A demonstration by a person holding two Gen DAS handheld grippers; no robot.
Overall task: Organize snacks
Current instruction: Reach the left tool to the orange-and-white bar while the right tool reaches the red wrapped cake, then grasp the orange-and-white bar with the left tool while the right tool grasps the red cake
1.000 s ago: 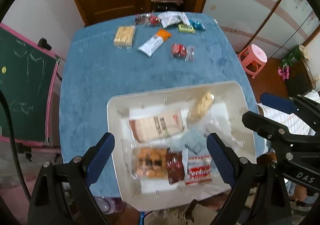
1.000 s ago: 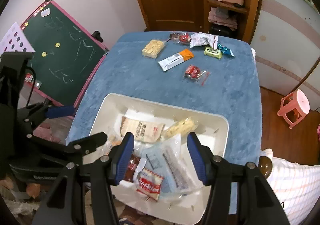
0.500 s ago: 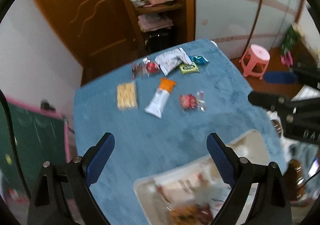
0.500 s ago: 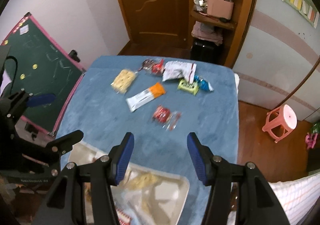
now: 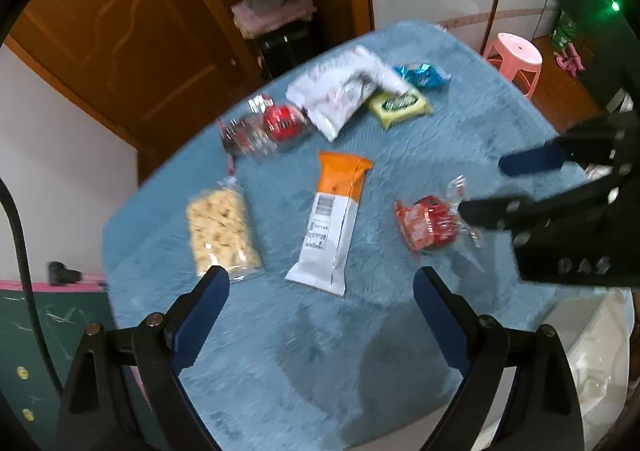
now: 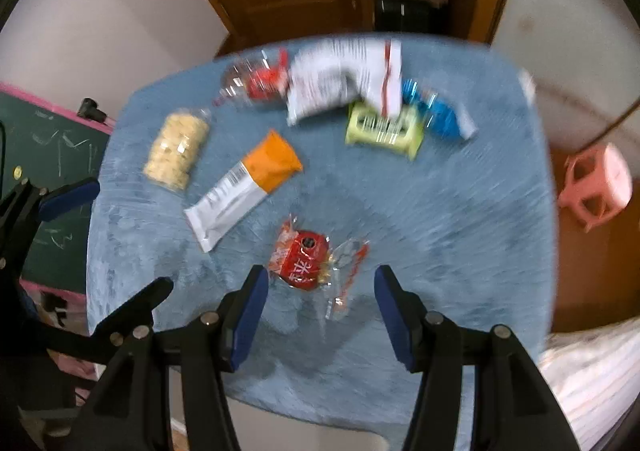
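Observation:
Loose snacks lie on the blue cloth-covered table (image 5: 304, 351). In the left wrist view I see a clear pack of yellow crackers (image 5: 222, 229), an orange-and-white bar (image 5: 334, 219) and a red wrapped snack (image 5: 426, 227). My left gripper (image 5: 320, 283) hangs open above the cloth just short of the bar, holding nothing. My right gripper (image 6: 322, 279) is open too, and the red wrapped snack (image 6: 304, 259) lies just ahead of its fingertips, untouched. Farther back lie a white bag (image 6: 340, 75), a green pack (image 6: 384, 129), a blue candy (image 6: 440, 115) and a clear pack with red contents (image 6: 256, 81).
A corner of the white tray (image 5: 596, 351) shows at the lower right of the left wrist view. A pink stool (image 6: 596, 187) stands on the floor to the right of the table. A green chalkboard (image 6: 48, 155) leans at the left. A wooden door and shelf stand behind.
Both grippers have swung forward and down from above the white tray to the loose snacks at the table's far half. The tray has slid almost out of view. Neither gripper's jaws moved.

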